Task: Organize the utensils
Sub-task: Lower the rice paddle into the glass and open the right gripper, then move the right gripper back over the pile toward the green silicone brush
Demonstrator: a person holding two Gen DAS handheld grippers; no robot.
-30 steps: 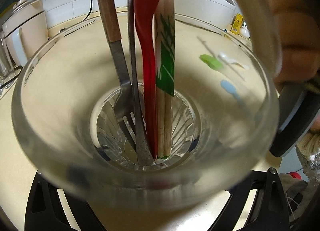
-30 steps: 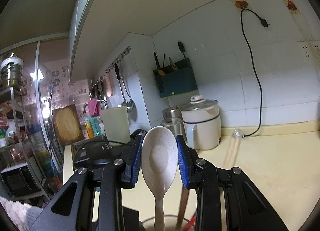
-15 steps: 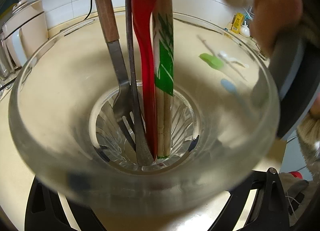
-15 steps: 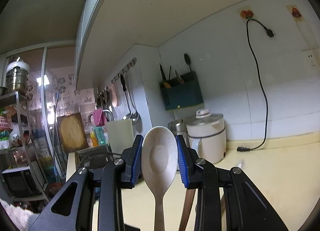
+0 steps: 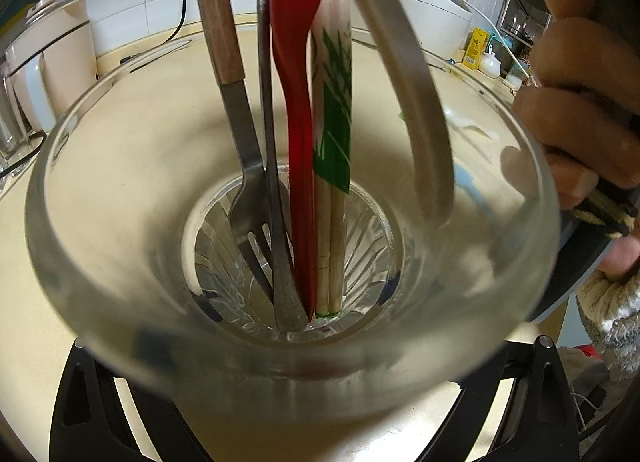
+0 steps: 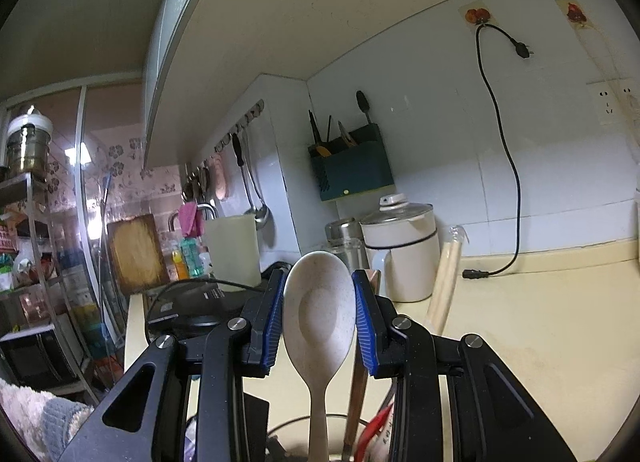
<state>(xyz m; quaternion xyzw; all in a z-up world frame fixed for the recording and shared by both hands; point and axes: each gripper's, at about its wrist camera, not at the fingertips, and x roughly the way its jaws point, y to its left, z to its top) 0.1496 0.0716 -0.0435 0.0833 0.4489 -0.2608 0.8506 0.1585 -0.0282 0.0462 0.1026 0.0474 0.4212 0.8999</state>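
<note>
I hold the glass cup (image 5: 100,222) with my left claw (image 5: 304,402). The cup fills nearly the whole left wrist picture, and the two black arms of the claw stand wide at the lower left and lower right, on both sides of its wall, so I judge they are clamped on the cup to keep it steady and tipped toward the incoming spoon.

Inside the cup, near the centre of the frame, stand the things already sorted: the fork with wooden handle (image 5: 224,62), a thin metal handle (image 5: 266,102), the red spoon (image 5: 296,102) and the wrapped chopsticks (image 5: 332,122). They lean on the far rim, which leaves the right half free.

My right claw (image 6: 319,318) is closed on the bowl of the beige spoon (image 6: 320,314), low in the middle of the right wrist picture; the blue pads (image 6: 274,326) press its two edges. The bowl is up so the handle can go down first. In the left wrist picture this handle (image 5: 400,74) comes from the top and its end hangs inside the cup, not yet at the bottom.
</note>
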